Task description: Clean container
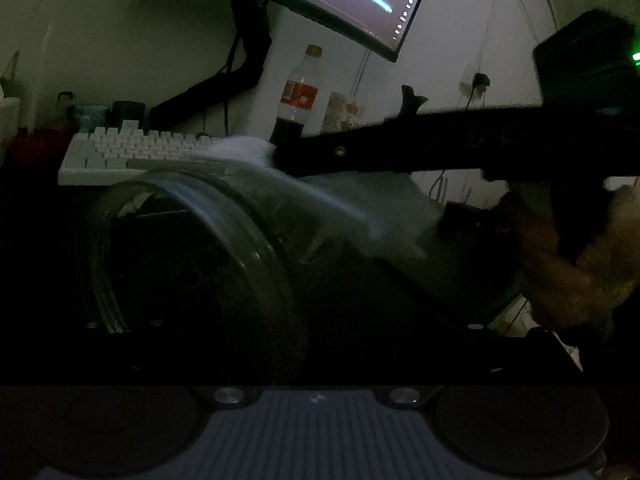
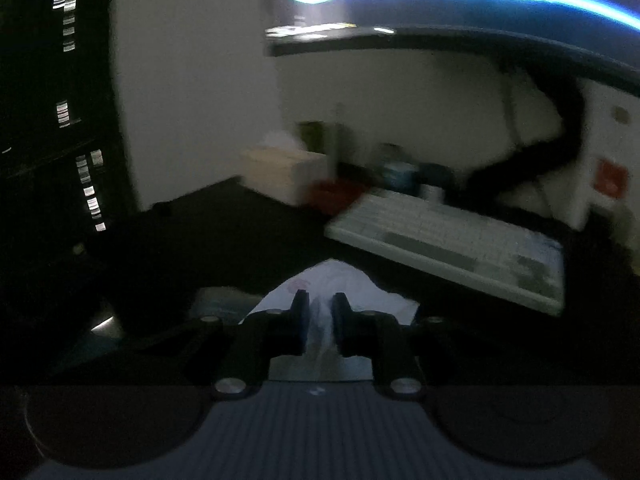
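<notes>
Wiping step in progress: left claw [image 1: 256, 320] is gripping the clear plastic container [image 1: 192, 248], which is lying on its side with the mouth facing left, while right claw [image 2: 320, 320] is pinching a white tissue [image 2: 332, 280], nearly closed, and pressing it against the container's upper wall. Next move, I'd judge, is dragging the tissue along or into the mouth with the container steadied. Count: one container, one tissue, two claws, one keyboard [image 1: 132, 148], one cola bottle [image 1: 296, 100].
</notes>
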Available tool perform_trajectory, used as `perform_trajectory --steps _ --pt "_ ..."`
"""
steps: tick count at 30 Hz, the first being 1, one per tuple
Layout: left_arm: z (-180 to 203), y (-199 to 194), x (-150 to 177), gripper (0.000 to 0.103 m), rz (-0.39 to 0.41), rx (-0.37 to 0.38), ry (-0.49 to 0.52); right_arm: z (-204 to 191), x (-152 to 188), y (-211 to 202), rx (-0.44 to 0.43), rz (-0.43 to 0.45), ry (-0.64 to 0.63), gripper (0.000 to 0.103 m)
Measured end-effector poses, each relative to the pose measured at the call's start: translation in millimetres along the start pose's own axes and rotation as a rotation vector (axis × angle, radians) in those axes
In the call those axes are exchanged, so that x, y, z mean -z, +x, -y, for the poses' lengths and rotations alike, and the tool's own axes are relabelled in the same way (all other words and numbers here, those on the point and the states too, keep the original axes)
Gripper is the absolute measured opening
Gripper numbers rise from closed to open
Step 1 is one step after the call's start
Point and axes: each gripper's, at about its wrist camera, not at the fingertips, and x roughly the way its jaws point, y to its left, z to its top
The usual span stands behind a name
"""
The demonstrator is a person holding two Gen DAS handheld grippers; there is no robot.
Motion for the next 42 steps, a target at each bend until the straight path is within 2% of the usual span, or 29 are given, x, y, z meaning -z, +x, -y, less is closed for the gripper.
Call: perform_trajectory --steps 3,5,10,13,15,18,19,22,24,27,33,38,40,42 --pt "-1.0 -0.1 -0.2 0.103 0.002 0.004 -0.005 22.3 3.0 0.8 0.074 -0.007 0.087 0.014" --pt "0.2 0.3 0.4 0.103 0.003 0.002 0.003 22.1 4.8 -1.7 0.06 -0.004 0.104 0.01" --pt "3.8 2.6 1.7 0.103 0.007 -0.019 0.022 -6.8 5.9 -11.5 -0.099 0.018 0.024 0.01" --pt "1.8 1.7 1.6 0.103 0.01 -0.013 0.013 -11.0 5.1 -10.5 -0.122 0.021 -0.006 0.01" --pt "-0.7 0.5 1.1 0.103 0.013 -0.007 0.0 -2.4 4.5 -7.7 -0.087 0.022 0.022 0.01" --pt "-4.9 0.5 0.1 0.103 0.026 -0.01 -0.029 12.9 4.2 -0.4 0.064 0.02 0.069 0.011" --pt "-6.4 0.5 -0.1 0.103 0.032 -0.008 -0.042 14.8 4.6 0.7 0.076 0.021 0.077 0.011" --pt "-10.0 0.5 -0.3 0.103 0.045 -0.001 -0.067 5.6 5.5 -1.0 0.022 0.034 0.052 0.011" --pt "-11.2 0.5 -0.6 0.103 0.05 -0.001 -0.076 -7.6 5.5 -3.2 -0.059 0.036 0.012 0.011" --pt "-5.5 1.9 0.3 0.103 0.047 -0.046 -0.036 -18.2 2.2 -2.2 -0.133 0.026 -0.018 0.011" --pt "-2.5 1.9 1.2 0.103 0.05 -0.089 -0.012 1.0 -5.5 12.1 -0.093 0.006 0.02 0.01" --pt "-3.2 -1.1 2.7 0.102 0.069 -0.104 -0.018 2.2 0.9 7.8 -0.078 0.024 0.025 0.01" --pt "0.1 0.1 3.1 0.091 0.071 -0.122 -0.005 -1.2 4.5 3.7 -0.063 0.036 0.018 0.01" --pt "0.4 1.7 2.6 0.061 0.07 -0.123 -0.003 -2.9 7.0 0.5 -0.053 0.041 0.016 0.01"
